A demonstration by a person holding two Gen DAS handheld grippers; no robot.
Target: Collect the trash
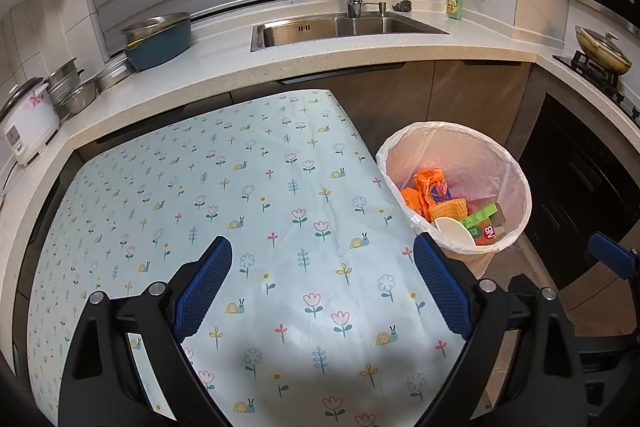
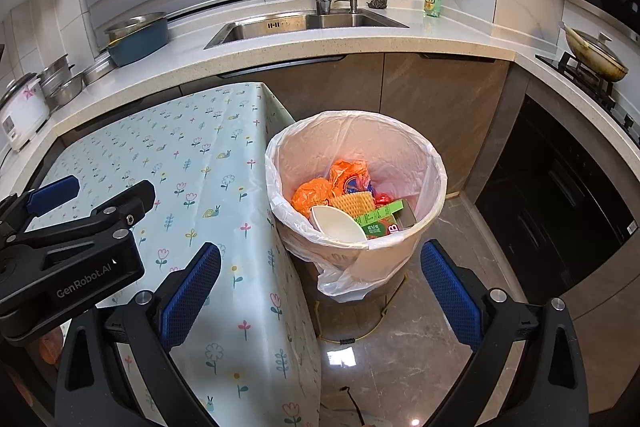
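The left gripper (image 1: 323,291) is held over the table (image 1: 224,187), its jaws spread wide with nothing between the blue pads; no loose trash is seen on the flowered cloth, though its near edge is partly hidden. To its right, just beside the table's edge, stands the lined trash bin (image 2: 424,151), already holding orange wrappers (image 2: 320,189), a white bowl (image 2: 336,225) and a green carton (image 2: 380,215). The right gripper (image 2: 320,291) is held nearer the bin, which lies ahead and below it, with jaws likewise wide apart and empty. Collection is judged nearly complete.
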